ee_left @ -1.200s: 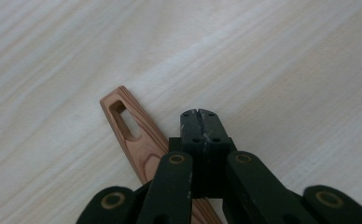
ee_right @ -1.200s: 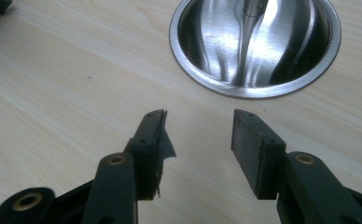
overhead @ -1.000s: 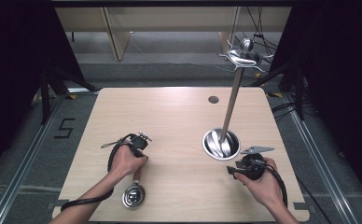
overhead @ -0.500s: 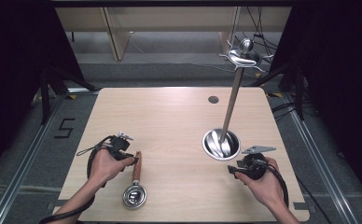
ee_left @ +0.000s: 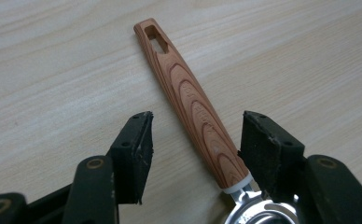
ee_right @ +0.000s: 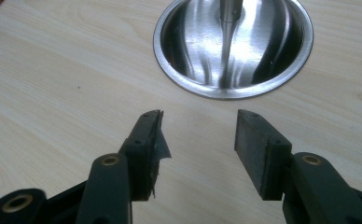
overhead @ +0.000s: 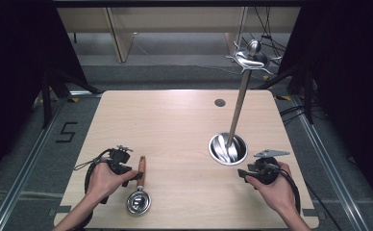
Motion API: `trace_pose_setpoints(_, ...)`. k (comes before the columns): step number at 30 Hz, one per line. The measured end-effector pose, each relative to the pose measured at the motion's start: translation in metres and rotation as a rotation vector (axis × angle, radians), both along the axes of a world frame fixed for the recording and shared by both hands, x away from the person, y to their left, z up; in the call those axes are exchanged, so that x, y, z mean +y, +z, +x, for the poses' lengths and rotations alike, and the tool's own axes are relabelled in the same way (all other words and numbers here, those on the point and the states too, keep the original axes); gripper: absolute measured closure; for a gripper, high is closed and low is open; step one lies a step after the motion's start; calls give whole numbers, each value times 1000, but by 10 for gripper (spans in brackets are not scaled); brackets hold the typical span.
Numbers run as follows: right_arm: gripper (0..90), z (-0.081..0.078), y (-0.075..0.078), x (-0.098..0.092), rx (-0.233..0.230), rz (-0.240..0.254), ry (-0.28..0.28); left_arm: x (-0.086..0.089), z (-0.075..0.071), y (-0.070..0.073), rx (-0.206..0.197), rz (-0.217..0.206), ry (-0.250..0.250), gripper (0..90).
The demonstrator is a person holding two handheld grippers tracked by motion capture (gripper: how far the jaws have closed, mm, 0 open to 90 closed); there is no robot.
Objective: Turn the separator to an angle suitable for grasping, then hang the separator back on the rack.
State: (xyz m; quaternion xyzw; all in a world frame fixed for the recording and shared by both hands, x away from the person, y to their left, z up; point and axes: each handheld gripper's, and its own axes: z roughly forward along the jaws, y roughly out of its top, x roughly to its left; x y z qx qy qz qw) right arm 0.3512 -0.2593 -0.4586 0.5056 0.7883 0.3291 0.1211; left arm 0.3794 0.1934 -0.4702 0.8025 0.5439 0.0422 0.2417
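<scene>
- Pale wood-grain table [overhead: 175, 125] stands on a dark floor, with cables and black drapes at the far side.
- Near the left front edge lies a small strainer [overhead: 139, 190]: a polished steel bowl and a slim, reddish wooden handle [ee_left: 193, 109] with a slot cut in its far end.
- Left gripper [ee_left: 195, 140] sits low over it, black padded jaws spread wide either side of the handle; the right pad looks to be at or against the handle, the left one apart. Nothing is gripped yet.
- Right gripper [ee_right: 198, 135] rests open and empty just near of the utensil stand's round steel base [overhead: 228, 148], from which a thin pole rises to a hooked top [overhead: 250, 57].
- Judgement: the work looks barely begun. Closing on the handle, lifting and probably hanging the strainer on the stand all remain.
</scene>
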Motion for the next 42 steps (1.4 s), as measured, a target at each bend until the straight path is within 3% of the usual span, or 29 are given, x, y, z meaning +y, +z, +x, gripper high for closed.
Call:
trace_pose_setpoints(3,516,-3,-1,3,16,24,-38,-2,3,-2,3,4,4,422)
trace_pose_setpoints(4,515,-1,0,1,-6,-6,7,-5,4,-3,4,4,9,421)
trace_pose_setpoints(5,515,-1,-1,1,-16,-14,13,-5,4,-3,4,4,9,420)
trace_pose_setpoints(6,515,-3,2,5,29,7,-23,-7,2,-4,10,17,4,420)
trace_pose_setpoints(7,514,0,1,4,-12,-4,12,-9,1,-4,13,20,8,419)
trace_pose_setpoints(8,514,0,1,4,-12,-4,12,-9,1,-4,13,20,8,419)
trace_pose_setpoints(9,511,-3,3,6,15,-3,-9,-10,0,-4,23,20,1,419)
trace_pose_setpoints(11,510,-3,3,7,19,-3,-6,-12,-2,-5,31,26,0,419)
trace_pose_setpoints(16,506,1,1,6,-9,-4,20,-19,-1,-5,70,45,6,420)
trace_pose_setpoints(17,505,1,-1,7,-20,23,-15,-20,1,-4,91,64,-13,421)
trace_pose_setpoints(18,505,1,-1,7,-20,23,-15,-20,1,-4,91,64,-13,425)
trace_pose_setpoints(19,504,3,1,4,-7,-10,18,-22,3,-3,99,71,-10,427)
trace_pose_setpoints(21,504,2,2,4,10,-6,6,-24,5,-1,107,84,-9,433)
trace_pose_setpoints(27,502,1,2,6,-5,-10,13,-26,6,-1,131,108,-25,449)
trace_pose_setpoints(28,501,-1,3,8,13,-15,2,-26,6,-2,137,111,-40,458)
trace_pose_setpoints(30,499,1,3,8,-7,-16,23,-28,4,-4,150,121,-21,477)
trace_pose_setpoints(32,498,0,4,11,15,-18,3,-31,1,-6,166,148,-8,496)
trace_pose_setpoints(34,497,-1,-1,15,-10,39,-25,-31,0,-7,167,154,-13,509)
trace_pose_setpoints(35,497,-1,-1,15,-10,39,-25,-32,0,-8,177,158,-22,509)
trace_pose_setpoints(36,498,-1,2,12,21,-4,7,-33,-1,-8,181,164,-18,513)
trace_pose_setpoints(38,497,-1,2,11,3,-13,13,-35,0,-10,211,186,-33,527)
trace_pose_setpoints(39,498,1,-2,11,-44,7,20,-36,-1,-11,204,188,-30,536)
trace_pose_setpoints(41,498,2,-2,10,-46,14,23,-35,0,-10,209,198,-46,548)
trace_pose_setpoints(42,497,0,2,9,-9,-18,24,-33,0,-14,162,215,-62,573)
